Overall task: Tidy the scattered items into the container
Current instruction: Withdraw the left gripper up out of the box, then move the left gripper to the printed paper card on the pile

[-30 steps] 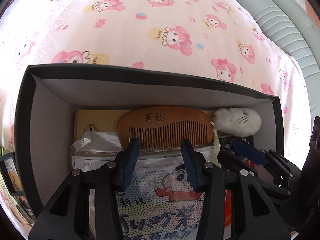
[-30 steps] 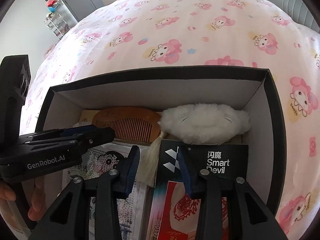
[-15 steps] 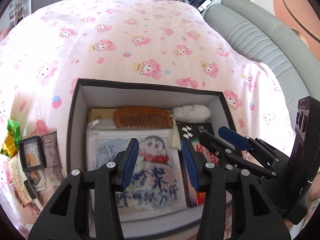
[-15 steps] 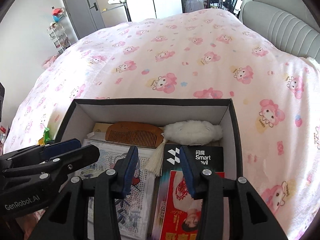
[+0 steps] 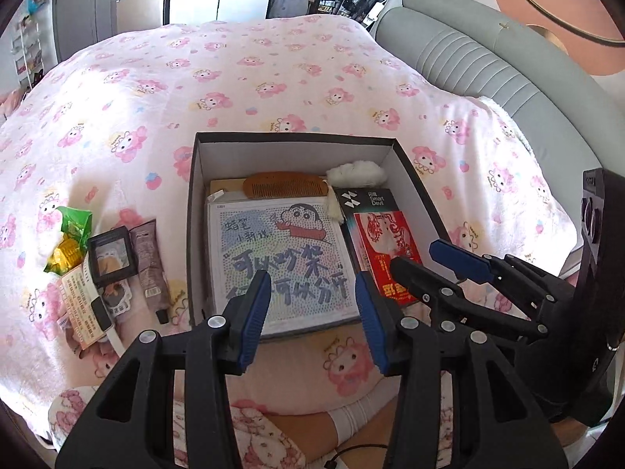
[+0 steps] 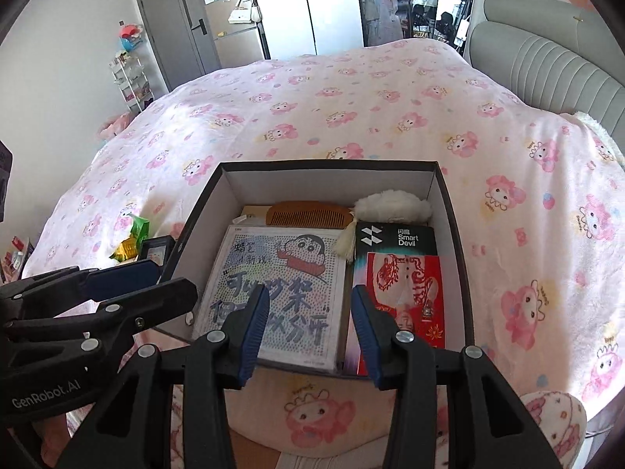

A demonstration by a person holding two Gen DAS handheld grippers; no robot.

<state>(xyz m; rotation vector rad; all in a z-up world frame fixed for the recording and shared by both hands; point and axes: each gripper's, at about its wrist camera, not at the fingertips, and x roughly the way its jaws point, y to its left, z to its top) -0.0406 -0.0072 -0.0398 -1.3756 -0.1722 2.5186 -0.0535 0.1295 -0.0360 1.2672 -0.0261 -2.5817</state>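
Tidying partly done: black cardboard box (image 5: 193, 211) on the bed holds wooden comb (image 5: 285, 185), cartoon sheet (image 5: 281, 250).
Small packets (image 5: 109, 269) remain outside; left gripper (image 5: 312, 312) and right gripper (image 6: 308, 324) fingers wide, empty.

left gripper (image 5: 312, 305): pulled back and up, out of the box (image 5: 414, 179), now over its near edge | right gripper (image 6: 308, 320): withdrawn likewise | loose items (image 5: 113, 258) left of the box now visible

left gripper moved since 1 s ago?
Yes. The left gripper has pulled back and up from the box; its tips now sit at the box's near edge, jaws open and empty.
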